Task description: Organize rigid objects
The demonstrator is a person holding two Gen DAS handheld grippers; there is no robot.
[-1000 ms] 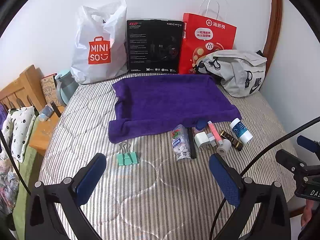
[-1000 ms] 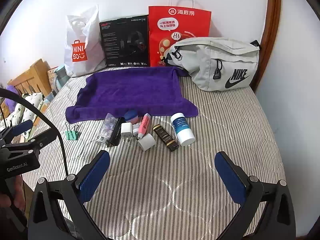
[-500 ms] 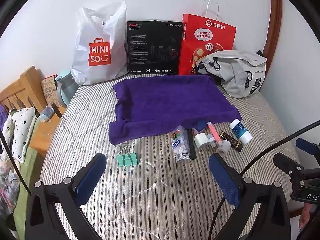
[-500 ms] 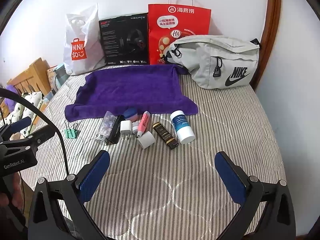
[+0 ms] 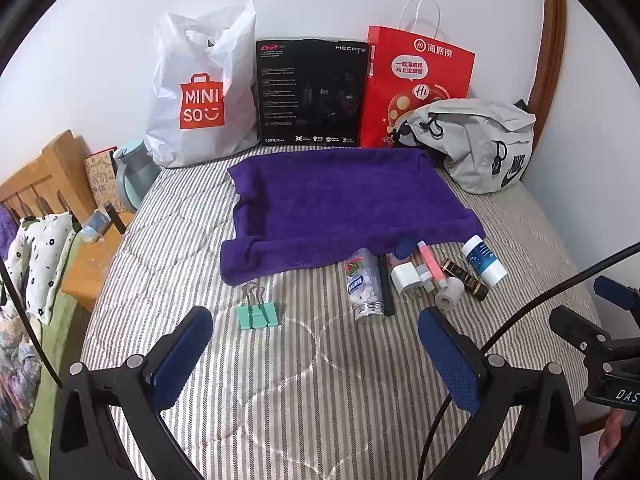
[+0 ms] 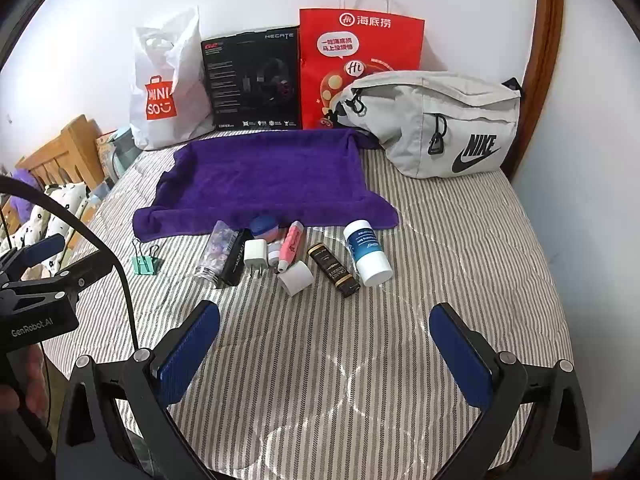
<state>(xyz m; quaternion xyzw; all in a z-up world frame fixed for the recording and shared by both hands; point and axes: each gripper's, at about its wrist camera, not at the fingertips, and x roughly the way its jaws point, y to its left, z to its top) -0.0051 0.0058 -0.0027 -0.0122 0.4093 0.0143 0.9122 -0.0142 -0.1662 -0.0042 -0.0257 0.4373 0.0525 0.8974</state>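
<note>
Pink tube (image 6: 291,245) lies lengthwise, its tip pointing away from the purple towel (image 6: 264,180).

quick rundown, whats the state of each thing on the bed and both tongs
left tongs: open, empty
right tongs: open, empty
purple towel: spread flat
candy jar: lying down, capped
white bottle: lying down
binder clip: lying apart from the cluster
grey bag: zipped shut

Not much going on here tbh. We nudge the right gripper (image 6: 324,344) a bit closer to the row of small stuff, so the white bottle (image 6: 368,252) and lip balm tube (image 6: 334,269) sit slightly higher in view. Nothing on the bed moves.
</note>
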